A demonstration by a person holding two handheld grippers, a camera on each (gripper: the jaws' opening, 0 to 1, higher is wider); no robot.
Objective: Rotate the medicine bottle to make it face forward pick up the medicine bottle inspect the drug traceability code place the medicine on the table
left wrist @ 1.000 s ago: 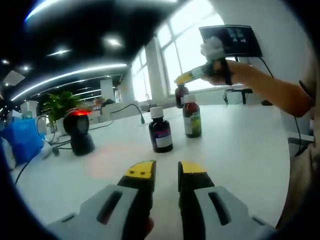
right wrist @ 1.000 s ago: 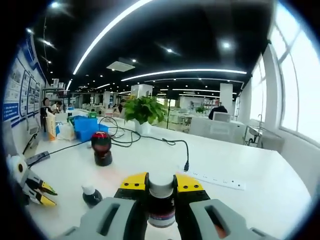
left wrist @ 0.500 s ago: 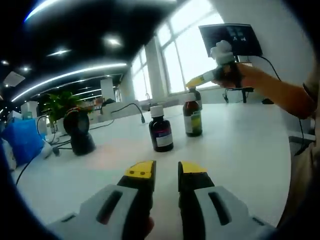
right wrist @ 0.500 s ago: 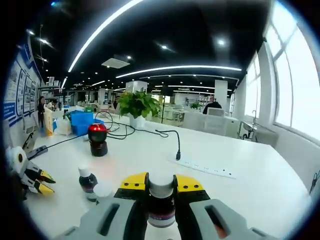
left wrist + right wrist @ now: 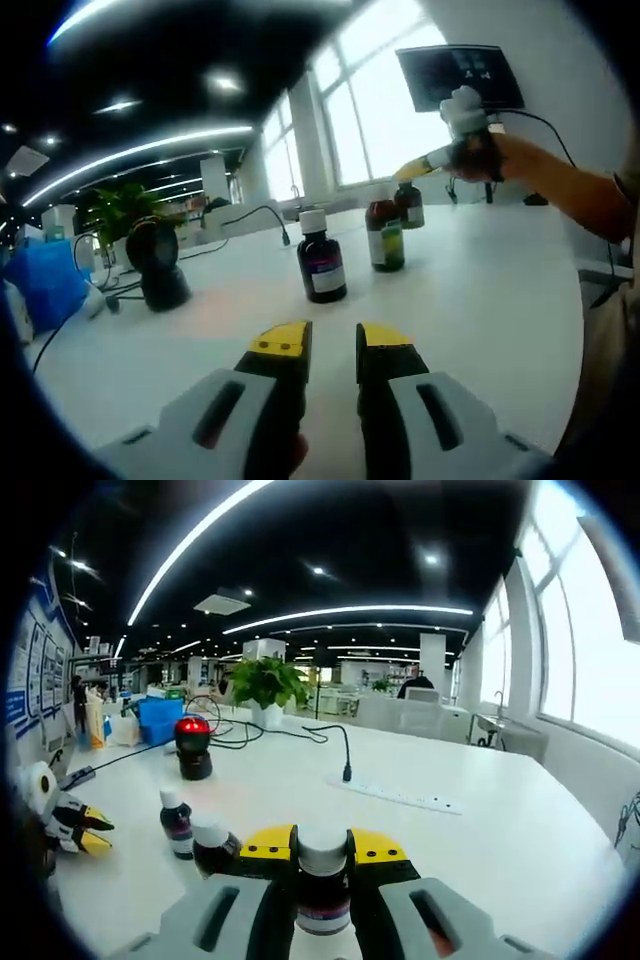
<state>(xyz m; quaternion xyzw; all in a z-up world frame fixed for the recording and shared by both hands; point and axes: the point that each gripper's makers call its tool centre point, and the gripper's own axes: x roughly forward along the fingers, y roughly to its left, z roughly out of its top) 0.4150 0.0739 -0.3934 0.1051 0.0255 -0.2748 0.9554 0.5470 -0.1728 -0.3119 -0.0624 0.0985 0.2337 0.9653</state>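
White table point(image 5: 480, 290) bears two bottles point(image 5: 322, 266), scanner point(image 5: 160, 262), cables point(image 5: 290, 732).

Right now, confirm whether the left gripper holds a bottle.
No: the left gripper has nothing between its jaws, and the nearest medicine bottle stands apart on the table.

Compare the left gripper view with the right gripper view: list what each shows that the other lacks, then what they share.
Left gripper view alone: the person's forearm holding the right gripper, a dark wall screen, and the left gripper with its jaws apart and nothing between them.

Right gripper view alone: a white power strip and a close look at the medicine bottle clamped in the right gripper's jaws.

Shared: the white table, two standing medicine bottles, the barcode scanner, the potted plant, the blue bin.
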